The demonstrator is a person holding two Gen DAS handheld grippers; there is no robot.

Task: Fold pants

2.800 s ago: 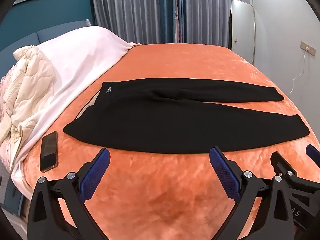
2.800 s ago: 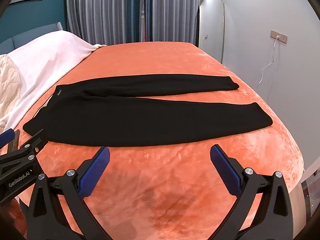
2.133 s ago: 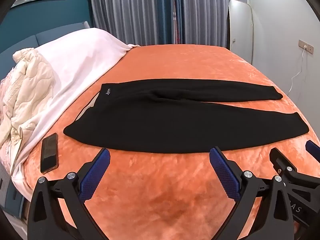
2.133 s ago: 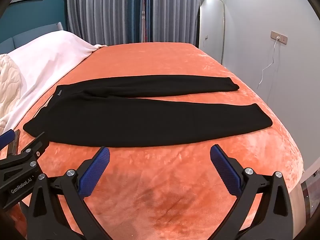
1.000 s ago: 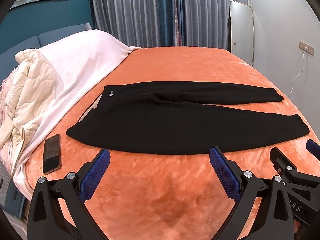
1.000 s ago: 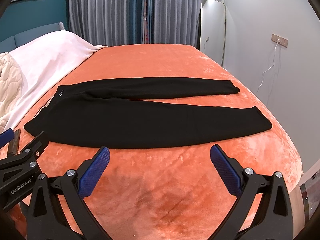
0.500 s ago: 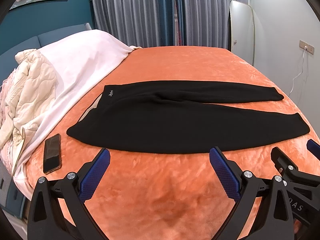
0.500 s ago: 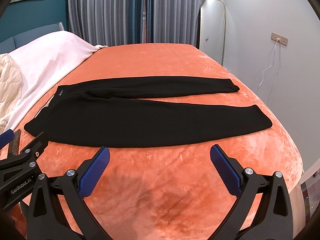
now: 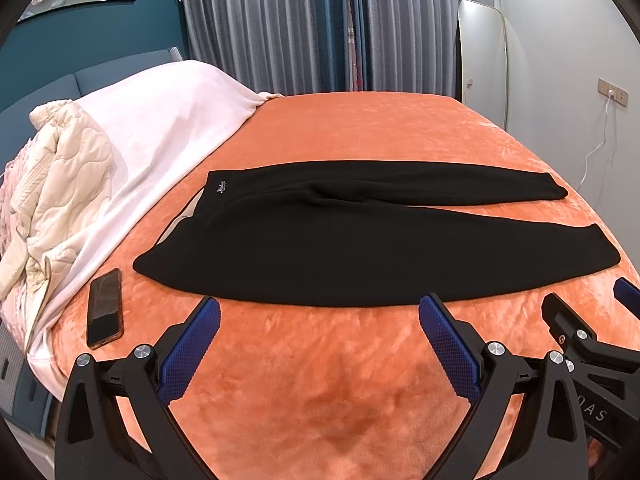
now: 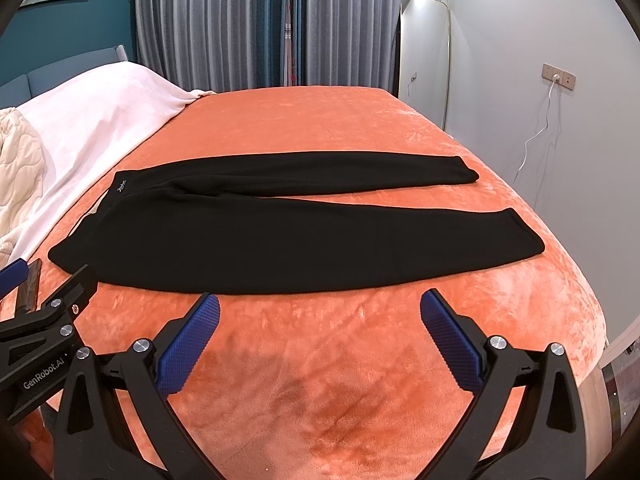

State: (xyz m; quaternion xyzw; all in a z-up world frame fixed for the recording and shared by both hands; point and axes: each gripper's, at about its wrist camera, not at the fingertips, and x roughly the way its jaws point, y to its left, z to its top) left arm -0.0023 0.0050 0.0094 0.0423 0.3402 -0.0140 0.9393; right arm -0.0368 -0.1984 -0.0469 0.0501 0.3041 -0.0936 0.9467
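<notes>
Black pants (image 9: 360,240) lie flat across the orange bed, waistband at the left, both legs stretched to the right with a narrow gap between them. They also show in the right wrist view (image 10: 296,236). My left gripper (image 9: 320,312) is open and empty, hovering over bare blanket just short of the near leg's edge. My right gripper (image 10: 320,308) is open and empty, also just short of the near leg. Each gripper shows at the edge of the other's view.
A phone (image 9: 105,306) lies on the bed at the near left corner. A white sheet (image 9: 160,128) and a cream quilt (image 9: 52,184) are piled along the left. The orange bed (image 10: 560,280) drops off at the right; a mirror (image 10: 424,56) leans on the wall.
Both grippers have drifted very slightly; the pants lie as before. Both stay open and empty.
</notes>
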